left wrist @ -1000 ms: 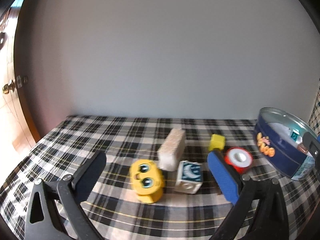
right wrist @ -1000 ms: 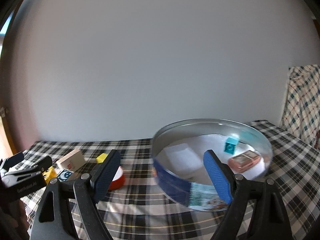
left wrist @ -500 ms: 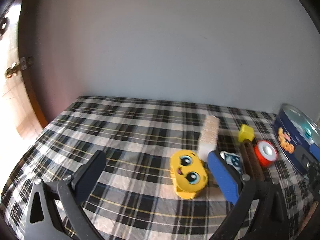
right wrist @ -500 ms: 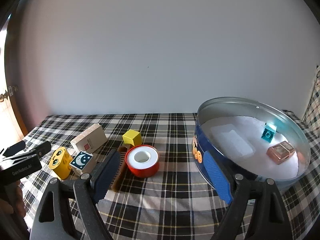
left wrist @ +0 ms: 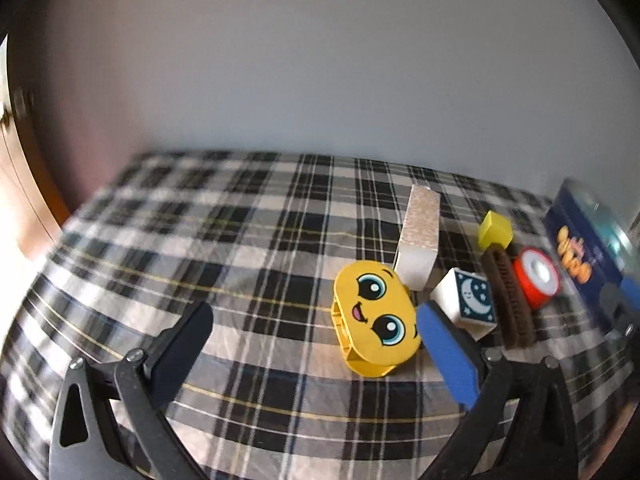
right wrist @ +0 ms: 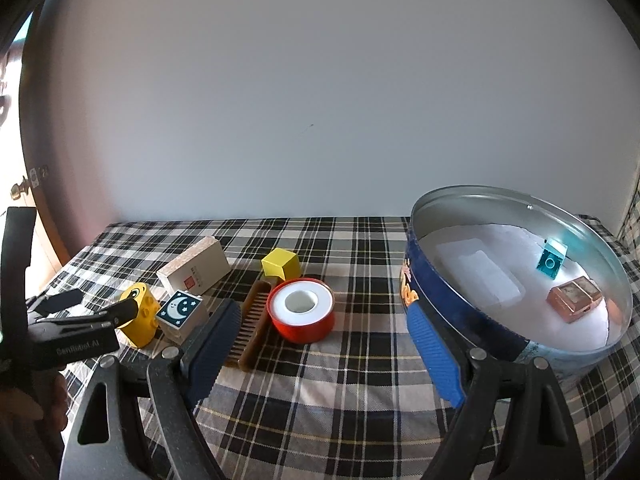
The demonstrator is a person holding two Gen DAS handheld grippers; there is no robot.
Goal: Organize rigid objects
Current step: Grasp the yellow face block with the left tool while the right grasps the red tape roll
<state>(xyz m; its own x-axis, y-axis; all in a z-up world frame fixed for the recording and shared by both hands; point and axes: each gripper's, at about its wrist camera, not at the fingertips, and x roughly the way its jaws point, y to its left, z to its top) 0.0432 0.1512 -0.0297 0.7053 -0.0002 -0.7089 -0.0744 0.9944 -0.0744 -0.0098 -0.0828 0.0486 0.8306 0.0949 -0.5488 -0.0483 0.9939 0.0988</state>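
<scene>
A yellow smiley-face block [left wrist: 376, 316] [right wrist: 140, 314] lies on the plaid cloth just left of my left gripper's [left wrist: 316, 334] right finger; the jaws stand open and hold nothing. Beside the smiley block sit a white moon cube [left wrist: 468, 304] [right wrist: 180, 312], a beige box [left wrist: 420, 236] [right wrist: 196, 266], a small yellow cube [left wrist: 496, 230] [right wrist: 281, 264], a brown comb [left wrist: 510, 296] [right wrist: 250, 322] and a red tape roll [left wrist: 536, 276] [right wrist: 301, 308]. My right gripper [right wrist: 322, 344] is open above the cloth, near the blue round tin [right wrist: 460, 312].
The tin [left wrist: 584, 248] holds a teal block [right wrist: 552, 259], a copper-coloured case [right wrist: 576, 298] and a white liner. A grey wall closes the back. A wooden door [right wrist: 24, 188] stands at far left. More plaid fabric [right wrist: 632, 224] hangs at far right.
Both wrist views have tilted down and swung. The smiley block now sits close to my left gripper's right finger. The right view shifted from the tin toward the tape roll and comb.
</scene>
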